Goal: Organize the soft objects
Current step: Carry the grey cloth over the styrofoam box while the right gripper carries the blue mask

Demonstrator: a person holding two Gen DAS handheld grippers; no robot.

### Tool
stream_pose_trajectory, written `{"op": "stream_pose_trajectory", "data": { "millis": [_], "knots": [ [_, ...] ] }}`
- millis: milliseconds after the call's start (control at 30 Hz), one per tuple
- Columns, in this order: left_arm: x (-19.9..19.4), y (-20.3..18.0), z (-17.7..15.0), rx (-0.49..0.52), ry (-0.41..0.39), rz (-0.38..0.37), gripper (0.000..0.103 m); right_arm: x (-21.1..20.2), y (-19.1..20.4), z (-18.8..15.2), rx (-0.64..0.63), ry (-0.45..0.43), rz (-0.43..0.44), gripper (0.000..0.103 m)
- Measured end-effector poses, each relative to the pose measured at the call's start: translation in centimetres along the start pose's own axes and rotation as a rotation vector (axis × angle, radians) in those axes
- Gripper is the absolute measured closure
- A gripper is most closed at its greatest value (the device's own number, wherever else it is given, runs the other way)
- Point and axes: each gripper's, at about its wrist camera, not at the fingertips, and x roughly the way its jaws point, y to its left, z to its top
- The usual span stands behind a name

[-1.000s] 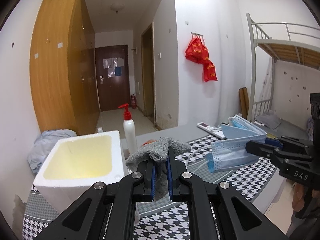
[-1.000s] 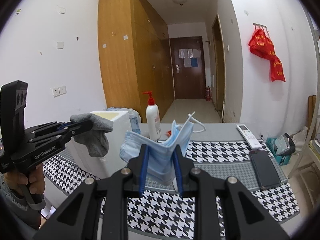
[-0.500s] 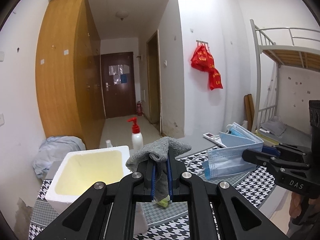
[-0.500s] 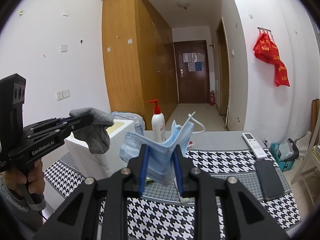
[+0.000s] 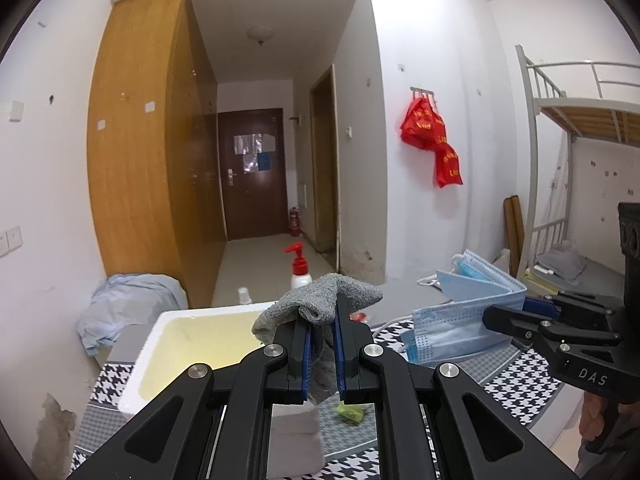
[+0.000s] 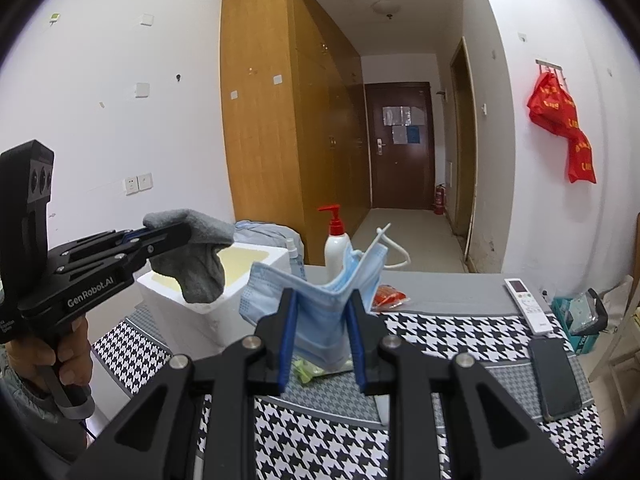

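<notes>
My left gripper (image 5: 322,320) is shut on a grey sock (image 5: 320,300) and holds it in the air just right of a white foam box (image 5: 192,340). From the right wrist view the sock (image 6: 192,256) hangs from the left gripper (image 6: 160,236) in front of the box (image 6: 248,276). My right gripper (image 6: 322,320) is shut on a bunch of blue face masks (image 6: 320,304), held above the table. In the left wrist view the masks (image 5: 468,308) stick out from the right gripper (image 5: 516,312) at the right.
A houndstooth tablecloth (image 6: 440,332) covers the table. A red-pump bottle (image 6: 335,248), a red packet (image 6: 386,294), a white remote (image 6: 526,304), a black phone (image 6: 554,376) and a small green wrapper (image 6: 306,368) are on it. A bunk bed (image 5: 576,160) stands right.
Both grippers have risen with their loads; the box and table sit lower in both views. The sock and masks stay clamped.
</notes>
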Motion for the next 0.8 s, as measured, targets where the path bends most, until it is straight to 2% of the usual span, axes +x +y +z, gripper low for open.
{"op": "stream_pose_trajectory", "data": {
  "millis": [333, 800],
  "knots": [
    [-0.8, 2.9, 0.4, -0.021, -0.009, 0.078, 0.093, 2.0, 2.6, 1.0, -0.037, -0.005, 0.101, 0.074],
    [-2.6, 6.7, 0.3, -0.048, -0.027, 0.138, 0.093, 4.0, 5.4, 2.2, -0.075, -0.004, 0.165, 0.075]
  ]
}}
